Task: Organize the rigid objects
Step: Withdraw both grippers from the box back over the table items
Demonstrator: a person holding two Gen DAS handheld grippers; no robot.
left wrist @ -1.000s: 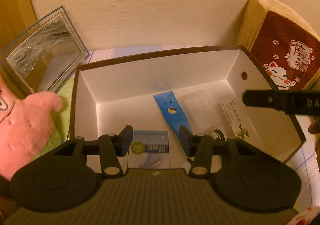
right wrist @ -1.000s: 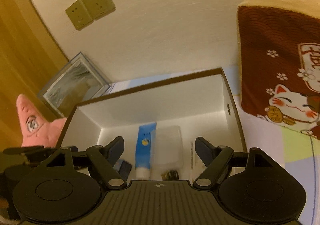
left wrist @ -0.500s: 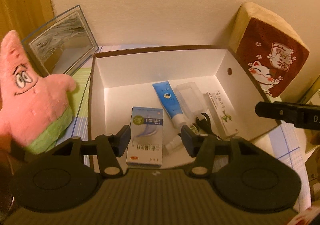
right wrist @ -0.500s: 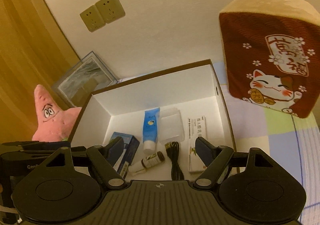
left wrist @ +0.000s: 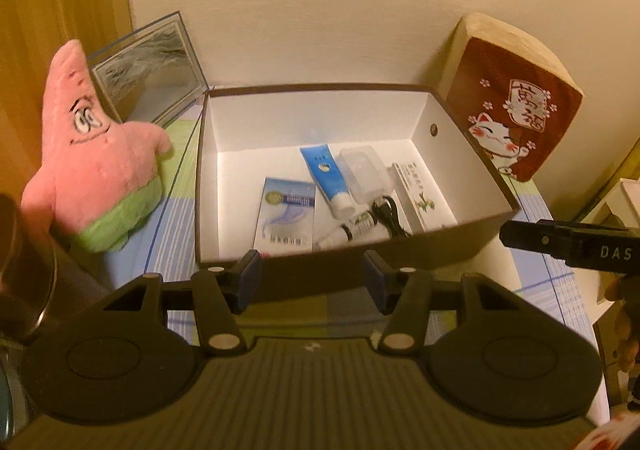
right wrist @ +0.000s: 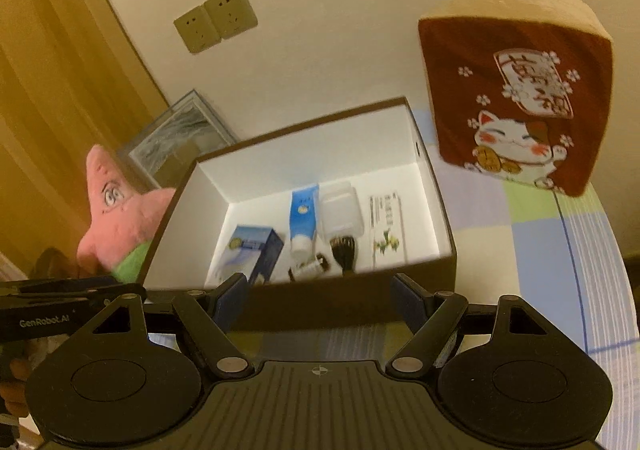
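Bedspread [left wrist: 536, 282]: one box [left wrist: 472, 226], six items; tools empty.

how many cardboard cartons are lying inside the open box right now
2. A blue-and-white carton lies at the left of the box floor; a long white carton lies along the right. Smaller ones could be hidden behind the near wall.

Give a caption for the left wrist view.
Open left tool hovers before a box holding a blue tube, cartons and a cable.
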